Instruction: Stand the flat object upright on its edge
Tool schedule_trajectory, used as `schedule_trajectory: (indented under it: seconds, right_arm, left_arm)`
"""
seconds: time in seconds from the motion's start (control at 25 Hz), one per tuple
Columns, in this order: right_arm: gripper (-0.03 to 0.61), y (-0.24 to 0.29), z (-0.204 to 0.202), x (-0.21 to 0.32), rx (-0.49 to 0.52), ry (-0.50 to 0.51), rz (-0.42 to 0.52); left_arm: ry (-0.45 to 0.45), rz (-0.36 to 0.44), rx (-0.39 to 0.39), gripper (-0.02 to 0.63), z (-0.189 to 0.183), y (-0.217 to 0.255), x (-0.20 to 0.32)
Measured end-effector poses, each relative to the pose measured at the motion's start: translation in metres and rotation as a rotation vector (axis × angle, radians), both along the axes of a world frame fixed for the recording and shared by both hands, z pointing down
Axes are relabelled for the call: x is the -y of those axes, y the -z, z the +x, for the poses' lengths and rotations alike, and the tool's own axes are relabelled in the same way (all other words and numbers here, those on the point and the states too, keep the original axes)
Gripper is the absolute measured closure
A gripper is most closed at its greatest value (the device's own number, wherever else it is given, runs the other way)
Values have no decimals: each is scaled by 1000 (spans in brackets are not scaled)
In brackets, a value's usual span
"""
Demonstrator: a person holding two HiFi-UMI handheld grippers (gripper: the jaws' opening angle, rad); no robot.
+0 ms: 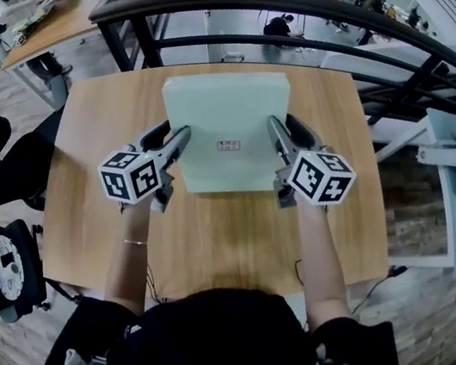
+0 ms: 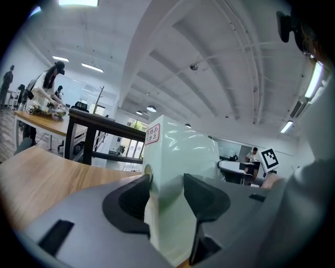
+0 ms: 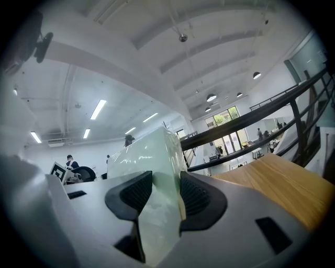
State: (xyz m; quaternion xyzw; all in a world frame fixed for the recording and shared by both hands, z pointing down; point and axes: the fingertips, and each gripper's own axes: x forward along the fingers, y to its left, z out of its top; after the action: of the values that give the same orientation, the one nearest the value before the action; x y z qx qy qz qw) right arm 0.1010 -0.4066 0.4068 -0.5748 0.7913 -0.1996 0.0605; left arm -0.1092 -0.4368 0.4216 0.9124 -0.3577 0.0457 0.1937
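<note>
The pale green flat box [image 1: 232, 128], wrapped in glossy film, is held over the wooden table [image 1: 223, 252] between the two grippers; its broad face is turned up towards the head view, with a small label [image 1: 228, 145] near the middle of that face; whether its near edge touches the tabletop cannot be told.

The left gripper [image 1: 175, 140] grips the box's left side; in the left gripper view its jaws [image 2: 167, 183] stand fairly wide and are closed on the thickness of the box [image 2: 183, 149], one dark pad pressed on each broad face; a red-bordered label [image 2: 153, 133] sits at the box's upper corner, and the table [image 2: 47, 172] runs off to the left.

The right gripper [image 1: 278, 131] grips the opposite side; in the right gripper view its jaws [image 3: 166, 191] are likewise parted by the box's thickness and clamped on it [image 3: 149, 154], ribbed pads flat against both faces; the table [image 3: 277, 180] shows at the right.

Beyond the table's far edge curves a dark railing [image 1: 266, 0].
</note>
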Motion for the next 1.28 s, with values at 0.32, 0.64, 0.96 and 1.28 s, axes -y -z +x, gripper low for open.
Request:
schedule_trajectory:
  seconds: [0.32,0.64,0.96,1.28]
  right_arm:
    - [408,-1,2,16,19,-7,21]
    - [408,-9,7,7,53,-16,33]
    - [408,-4,5,10,56,-15,76]
    - [407,-7,4,-1,56,-10,99]
  left_arm:
    - [12,19,4,401,2,1,17]
    - [-6,42,17,402,5,1,9]
    - [-2,82,17,402,3,5,10]
    - [3,93,-12,403,0,4,-2]
